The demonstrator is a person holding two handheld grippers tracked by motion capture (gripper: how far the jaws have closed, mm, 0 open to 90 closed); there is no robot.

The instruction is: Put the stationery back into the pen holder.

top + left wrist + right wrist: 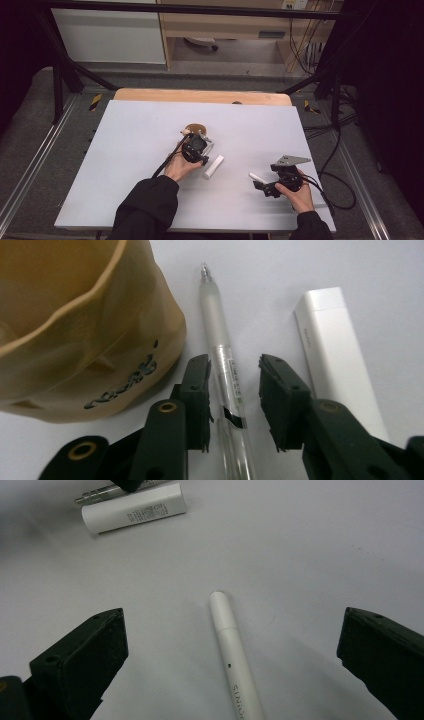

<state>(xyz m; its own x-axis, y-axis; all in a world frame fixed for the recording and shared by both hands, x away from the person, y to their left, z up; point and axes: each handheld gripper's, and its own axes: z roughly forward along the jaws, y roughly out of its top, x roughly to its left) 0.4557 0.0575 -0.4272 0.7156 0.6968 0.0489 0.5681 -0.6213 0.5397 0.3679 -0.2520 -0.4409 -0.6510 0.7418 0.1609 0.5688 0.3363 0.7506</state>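
Note:
My left gripper is open, its jaws on either side of a clear pen that lies on the white table; the left jaw is almost touching it. Just left of the pen stands a tan crumpled pouch, and to the right lies a white rectangular stick. From the high view, the left gripper sits beside the pouch, with the white stick near it. My right gripper is wide open over a white pen. In the high view the right gripper is low over that pen.
The white table top has a wooden strip along its far edge. Black frame bars and cables stand around the table. The right gripper view also takes in the white stick and the clear pen farther off.

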